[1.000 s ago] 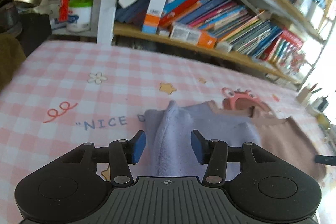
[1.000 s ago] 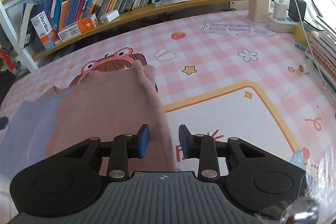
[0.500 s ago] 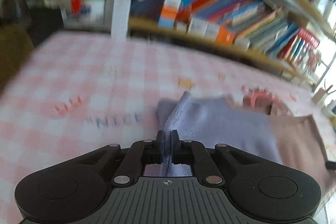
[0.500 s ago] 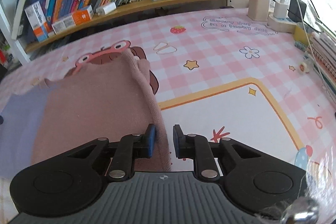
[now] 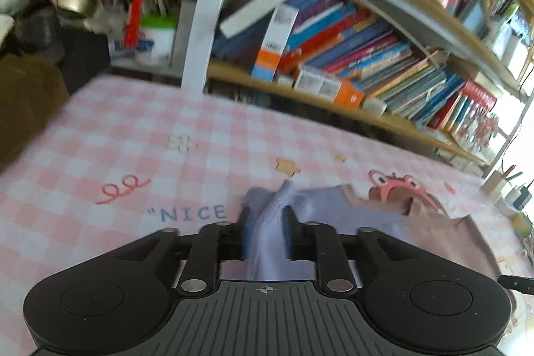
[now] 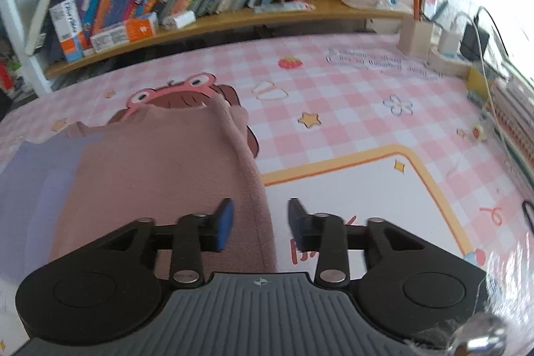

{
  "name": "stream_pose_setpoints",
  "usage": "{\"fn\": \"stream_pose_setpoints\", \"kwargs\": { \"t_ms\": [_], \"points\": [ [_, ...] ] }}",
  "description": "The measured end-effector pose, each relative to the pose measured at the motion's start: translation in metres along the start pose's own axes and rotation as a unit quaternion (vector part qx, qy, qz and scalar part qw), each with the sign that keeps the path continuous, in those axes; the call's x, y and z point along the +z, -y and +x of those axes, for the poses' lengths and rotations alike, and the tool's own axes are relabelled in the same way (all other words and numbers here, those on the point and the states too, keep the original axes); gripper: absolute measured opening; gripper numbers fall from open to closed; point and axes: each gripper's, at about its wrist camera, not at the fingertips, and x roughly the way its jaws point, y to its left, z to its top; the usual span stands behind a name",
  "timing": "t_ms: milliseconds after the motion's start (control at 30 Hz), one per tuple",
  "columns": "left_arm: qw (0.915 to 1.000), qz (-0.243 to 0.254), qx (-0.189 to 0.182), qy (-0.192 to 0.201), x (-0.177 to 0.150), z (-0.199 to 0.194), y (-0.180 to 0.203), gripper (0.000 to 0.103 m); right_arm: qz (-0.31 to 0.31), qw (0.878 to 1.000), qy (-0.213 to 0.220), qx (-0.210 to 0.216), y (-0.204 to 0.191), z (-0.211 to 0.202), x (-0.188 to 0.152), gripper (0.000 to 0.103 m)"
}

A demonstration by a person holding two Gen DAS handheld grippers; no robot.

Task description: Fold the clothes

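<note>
Both grippers have let go of the cloth.
The left gripper (image 5: 265,231) and right gripper (image 6: 260,224), pinched shut a moment ago, now stand spread astride raised edges of the cloth (image 6: 160,175); this fold seems released.

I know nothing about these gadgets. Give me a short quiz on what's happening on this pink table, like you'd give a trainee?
1. True or false: the right gripper has its fingers clamped tight on the brown part of the garment.
2. Multiple choice: the left gripper straddles a raised ridge of which cloth? A) lavender part of the garment B) a red towel C) a green sock
3. Fill in: the word printed on the tablecloth beside the left gripper reads "____".

Key: 1 false, its fingers are apart with the brown edge between them; 2 A; 3 NICE.
</note>
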Motion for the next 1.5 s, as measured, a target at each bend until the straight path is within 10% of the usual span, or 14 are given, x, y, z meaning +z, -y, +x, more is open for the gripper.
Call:
{"fn": "stream_pose_setpoints", "kwargs": {
  "t_ms": [267,567,1033,1500],
  "points": [
    [0.9998,-0.001,0.020,0.004,-0.030,-0.046,0.032,0.069,-0.050,0.998,0.028,0.029,0.001,-0.038,-0.006,0.069],
    [0.9990,-0.006,0.042,-0.016,-0.074,-0.083,0.084,0.082,-0.091,0.994,0.021,0.054,0.010,-0.070,-0.038,0.091],
    [0.9956,-0.012,0.071,-0.060,-0.143,-0.125,0.139,0.087,-0.130,0.987,-0.022,0.091,0.037,-0.103,-0.102,0.094],
    [0.9922,-0.005,0.067,-0.104,-0.145,-0.119,0.138,0.094,-0.139,0.985,-0.039,0.092,0.021,-0.101,-0.109,0.094]
  ]
}}
